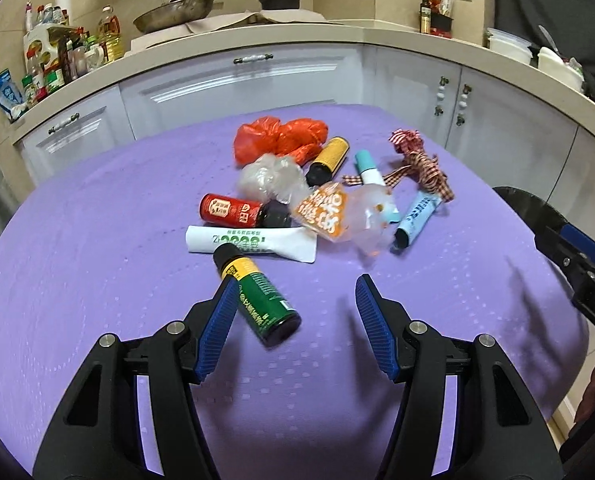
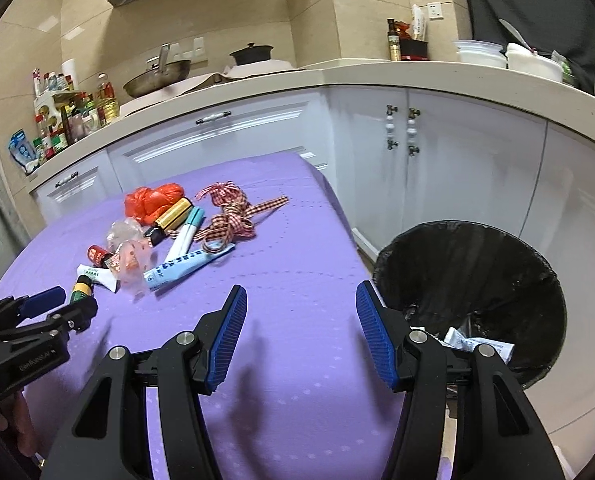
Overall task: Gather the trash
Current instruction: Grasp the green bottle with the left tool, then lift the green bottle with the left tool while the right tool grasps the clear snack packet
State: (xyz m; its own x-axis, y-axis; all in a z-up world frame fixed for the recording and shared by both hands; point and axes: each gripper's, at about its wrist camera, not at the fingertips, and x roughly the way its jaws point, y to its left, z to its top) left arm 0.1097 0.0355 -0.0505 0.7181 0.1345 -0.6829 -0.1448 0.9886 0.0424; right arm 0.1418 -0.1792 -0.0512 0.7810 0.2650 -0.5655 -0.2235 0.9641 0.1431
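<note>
Left wrist view: the left gripper (image 1: 295, 296) tilts down over the near part of the purple dotted tabletop (image 1: 97, 240), its blue ribbed pads well apart and clamped on nothing. A small green bottle with a yellow band and black cap (image 1: 257, 294) lies between them, close against the left pad; whether they touch cannot be told. Past it, around the tabletop's middle, lies the trash: one white squeezed tube with green print (image 1: 253, 242), one red-labelled dark bottle (image 1: 243, 213), one yellow-labelled dark bottle (image 1: 328, 160), one crumpled orange-red plastic bag (image 1: 277, 140), one clear crumpled wrapper (image 1: 269, 178), one orange-printed clear packet (image 1: 329, 212), one white pen with a teal cap (image 1: 367, 168), one pale blue tube (image 1: 417, 218) and one red-and-white checked ribbon (image 1: 417, 160) toward the right edge. The right gripper (image 1: 569, 248) pokes in from the right edge, beside the tabletop.

Right wrist view: the right gripper (image 2: 301, 312) tilts down over the tabletop's near right corner, pads spread and empty. One round bin lined with a black bag (image 2: 477, 264) stands just beyond the right edge, with white paper scraps (image 2: 473, 346) inside. The left gripper reaches in at the left by the green bottle, a person's hand (image 2: 5, 424) under it
</note>
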